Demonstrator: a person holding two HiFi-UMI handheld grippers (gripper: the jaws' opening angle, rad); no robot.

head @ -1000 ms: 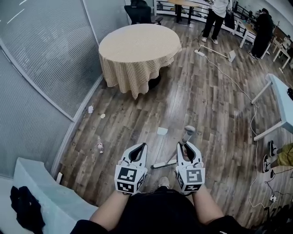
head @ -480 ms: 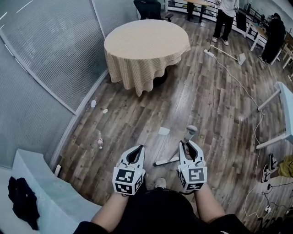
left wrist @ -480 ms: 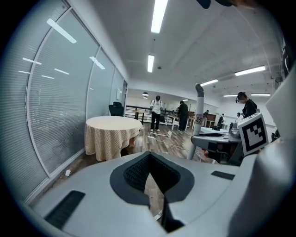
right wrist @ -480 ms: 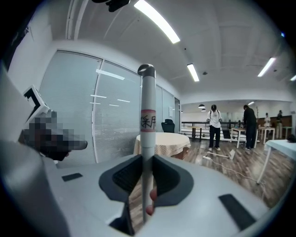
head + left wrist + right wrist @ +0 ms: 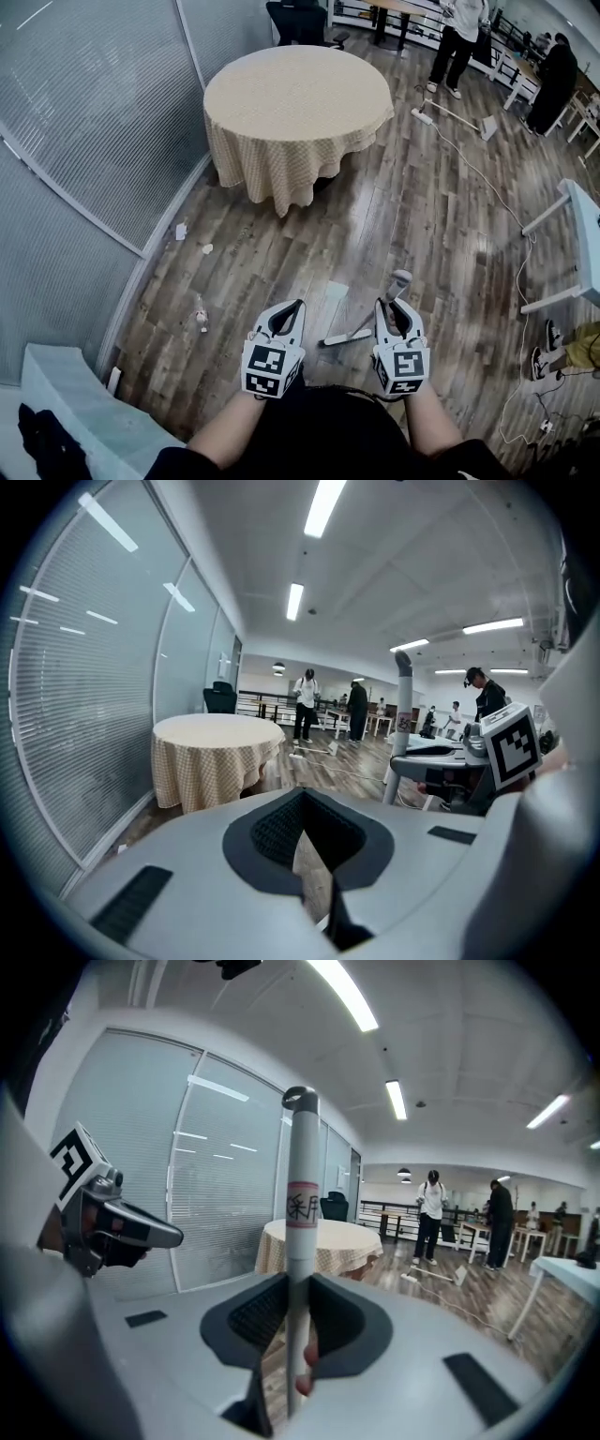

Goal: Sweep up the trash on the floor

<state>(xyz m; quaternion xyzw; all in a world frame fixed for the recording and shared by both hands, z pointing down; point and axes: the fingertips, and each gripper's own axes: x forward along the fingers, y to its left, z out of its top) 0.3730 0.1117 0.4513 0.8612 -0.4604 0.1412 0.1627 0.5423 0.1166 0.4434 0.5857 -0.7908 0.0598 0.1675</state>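
My right gripper [image 5: 391, 307] is shut on a grey upright handle [image 5: 398, 281] of a sweeping tool, whose flat white foot [image 5: 342, 337] rests on the wooden floor. The handle [image 5: 301, 1185] rises straight up between the jaws of the right gripper [image 5: 298, 1288]. My left gripper [image 5: 289, 307] hangs beside it, shut with nothing in it [image 5: 302, 808]. On the floor lie a white paper scrap [image 5: 336, 290] just ahead, a small bottle [image 5: 201, 317] to the left, and two small bits [image 5: 181, 231] near the glass wall.
A round table with a checked cloth [image 5: 300, 94] stands ahead. A frosted glass partition [image 5: 84, 122] runs along the left, with a pale counter [image 5: 66, 394] at lower left. A white table [image 5: 586, 225] and a floor cable [image 5: 487, 178] are on the right. People [image 5: 455, 37] stand far back.
The head view has swung slightly, and the grippers sit a little lower and to the right in it. Both grippers keep their pose, the right one holding the handle throughout.
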